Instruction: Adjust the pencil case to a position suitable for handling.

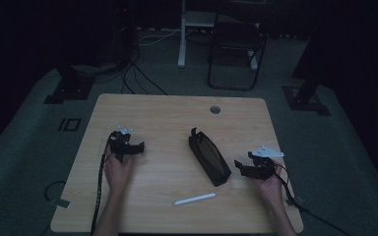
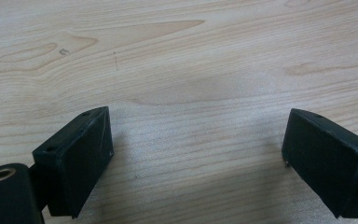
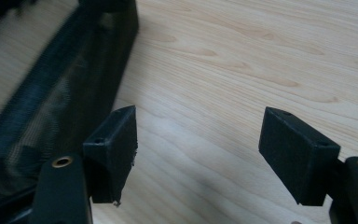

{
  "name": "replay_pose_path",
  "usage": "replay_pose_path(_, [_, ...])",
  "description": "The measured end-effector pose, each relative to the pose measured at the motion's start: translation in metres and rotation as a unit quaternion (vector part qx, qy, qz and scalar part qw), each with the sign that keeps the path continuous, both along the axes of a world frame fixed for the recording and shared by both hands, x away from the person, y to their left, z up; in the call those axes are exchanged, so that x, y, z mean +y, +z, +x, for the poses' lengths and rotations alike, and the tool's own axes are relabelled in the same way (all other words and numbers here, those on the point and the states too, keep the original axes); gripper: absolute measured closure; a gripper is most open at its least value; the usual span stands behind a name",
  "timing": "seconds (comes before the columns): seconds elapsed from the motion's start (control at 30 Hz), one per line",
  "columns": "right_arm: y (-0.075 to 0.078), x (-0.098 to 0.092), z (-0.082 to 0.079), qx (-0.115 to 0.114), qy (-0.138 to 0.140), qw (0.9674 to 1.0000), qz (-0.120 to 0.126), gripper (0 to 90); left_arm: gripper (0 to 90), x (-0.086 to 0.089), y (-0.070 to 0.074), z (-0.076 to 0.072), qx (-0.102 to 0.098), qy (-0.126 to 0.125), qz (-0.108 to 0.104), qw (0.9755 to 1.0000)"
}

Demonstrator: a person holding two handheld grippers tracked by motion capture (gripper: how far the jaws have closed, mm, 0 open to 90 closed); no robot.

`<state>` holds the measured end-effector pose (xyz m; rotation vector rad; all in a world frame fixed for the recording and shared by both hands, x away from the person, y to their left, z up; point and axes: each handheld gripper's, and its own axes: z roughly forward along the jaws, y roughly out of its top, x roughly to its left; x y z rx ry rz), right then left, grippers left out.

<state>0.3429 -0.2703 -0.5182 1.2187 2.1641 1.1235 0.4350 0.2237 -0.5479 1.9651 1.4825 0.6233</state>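
A black mesh pouch lies slantwise on the wooden table, a little right of centre. A white pen-like stick rests near the front edge below it. My left gripper sits on the left side of the table, jaws wide apart over bare wood. My right gripper hovers just right of the pouch's near end, open with nothing between its jaws. In the right gripper view the mesh pouch lies to the left of the jaws, apart from them.
A round cable hole is set in the table near its far edge. Behind the table stand a dark chair and a white stand leg; cables run over the grey floor.
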Motion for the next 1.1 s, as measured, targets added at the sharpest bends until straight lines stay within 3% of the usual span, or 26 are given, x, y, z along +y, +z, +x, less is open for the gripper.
replay_pose_path(0.3, [0.005,0.006,-0.006,0.003,0.005,1.0,0.002,29.8,9.0,0.0,0.0,0.0,0.0,0.0,0.0,1.0])
replay_pose_path(0.6, [0.012,0.015,-0.015,-0.011,0.022,0.9996,0.01,36.4,9.1,0.0,0.0,0.0,0.0,0.0,0.0,1.0])
replay_pose_path(0.97, [0.017,0.03,-0.022,-0.013,0.046,0.9988,0.01,36.3,9.0,0.0,0.0,0.0,0.0,0.0,0.0,1.0])
replay_pose_path(1.1, [0.019,0.038,-0.024,-0.015,0.045,0.9989,0.006,30.8,9.1,0.0,0.0,0.0,0.0,0.0,0.0,1.0])
